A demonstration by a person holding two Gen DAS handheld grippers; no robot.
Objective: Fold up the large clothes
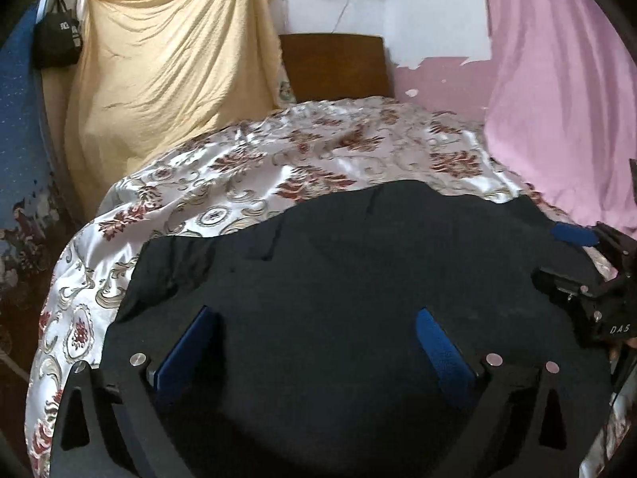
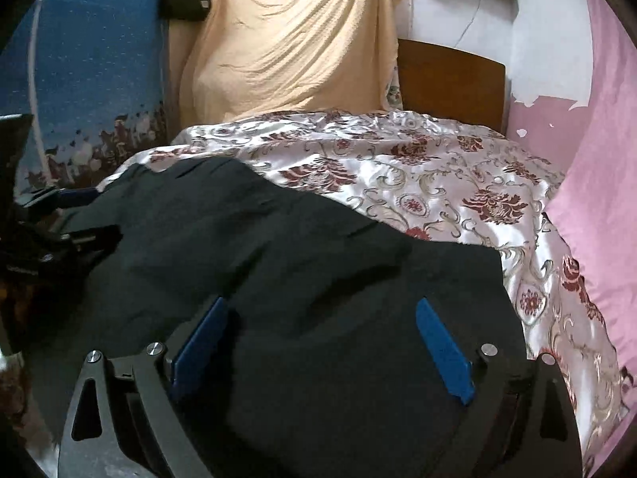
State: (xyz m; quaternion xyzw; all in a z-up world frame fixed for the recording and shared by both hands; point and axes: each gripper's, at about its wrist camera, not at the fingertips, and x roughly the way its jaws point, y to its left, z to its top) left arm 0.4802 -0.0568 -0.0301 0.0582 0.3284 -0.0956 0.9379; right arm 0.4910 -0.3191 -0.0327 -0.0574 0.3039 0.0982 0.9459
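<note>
The left gripper (image 1: 314, 330) had its jaws spread wide, blue pads (image 1: 446, 354) apart and gripping nothing, poised just above the dark garment (image 1: 338, 263); the right gripper (image 2: 318, 330) stood likewise, jaws spread and empty over the same cloth. The dark garment lay spread flat on the near part of the bed, on top of the floral bedspread (image 1: 247, 175), with each gripper visible at the garment's outer edge in the other's view. Beyond the bed stood a wooden headboard (image 1: 334, 65), a yellow hanging cloth (image 1: 175, 59) and a pink curtain (image 1: 557, 91).
</note>
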